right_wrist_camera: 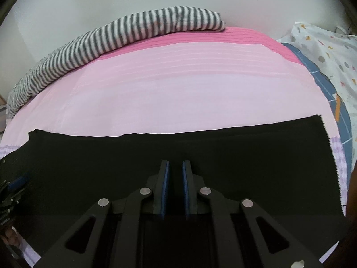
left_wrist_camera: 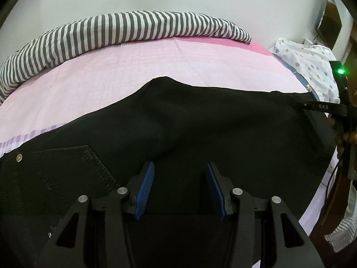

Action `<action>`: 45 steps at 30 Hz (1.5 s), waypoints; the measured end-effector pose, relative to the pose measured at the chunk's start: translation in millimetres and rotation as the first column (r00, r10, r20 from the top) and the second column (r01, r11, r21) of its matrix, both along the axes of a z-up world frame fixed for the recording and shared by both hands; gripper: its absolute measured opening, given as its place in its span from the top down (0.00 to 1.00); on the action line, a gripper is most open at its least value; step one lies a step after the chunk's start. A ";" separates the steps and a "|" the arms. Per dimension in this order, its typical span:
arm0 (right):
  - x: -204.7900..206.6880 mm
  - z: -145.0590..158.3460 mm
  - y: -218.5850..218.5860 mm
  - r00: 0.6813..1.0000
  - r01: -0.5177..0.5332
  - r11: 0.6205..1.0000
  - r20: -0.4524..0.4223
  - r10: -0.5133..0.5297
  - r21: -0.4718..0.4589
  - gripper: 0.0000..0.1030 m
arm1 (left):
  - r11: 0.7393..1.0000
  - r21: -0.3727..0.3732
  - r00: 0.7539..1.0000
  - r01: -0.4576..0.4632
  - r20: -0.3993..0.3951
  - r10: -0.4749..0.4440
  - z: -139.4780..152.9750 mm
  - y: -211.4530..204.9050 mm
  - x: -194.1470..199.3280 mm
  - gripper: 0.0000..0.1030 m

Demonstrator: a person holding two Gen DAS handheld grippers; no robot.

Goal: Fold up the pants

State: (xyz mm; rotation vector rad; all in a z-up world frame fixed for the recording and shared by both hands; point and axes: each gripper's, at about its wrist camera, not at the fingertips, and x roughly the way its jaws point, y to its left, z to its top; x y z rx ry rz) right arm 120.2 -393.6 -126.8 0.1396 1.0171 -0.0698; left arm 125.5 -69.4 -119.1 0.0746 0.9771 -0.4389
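Note:
Black pants (left_wrist_camera: 200,122) lie spread across a pink bed sheet (left_wrist_camera: 156,62). A back pocket (left_wrist_camera: 67,163) with a metal rivet (left_wrist_camera: 19,157) shows at the left. My left gripper (left_wrist_camera: 179,167) hovers just over the seat area, its blue pads wide apart with nothing between them. In the right wrist view the pants' leg (right_wrist_camera: 245,156) stretches flat to the right. My right gripper (right_wrist_camera: 175,163) points down into it, pads almost together, with only black cloth in the narrow slit. That gripper (left_wrist_camera: 323,107) also appears at the right edge of the left wrist view.
A grey-and-white striped blanket (left_wrist_camera: 133,26) is bunched along the bed's far edge by the wall. A white dotted pillow (right_wrist_camera: 330,53) and a blue cloth (right_wrist_camera: 334,102) sit at the right. Bare pink sheet (right_wrist_camera: 178,89) lies beyond the pants.

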 end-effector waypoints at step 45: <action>-164.7 -0.3 -209.3 0.933 0.324 0.880 0.037 -0.358 0.346 0.51 | 0.973 0.051 0.975 0.223 -0.002 -0.224 23.6 -162.1 -34.9 0.38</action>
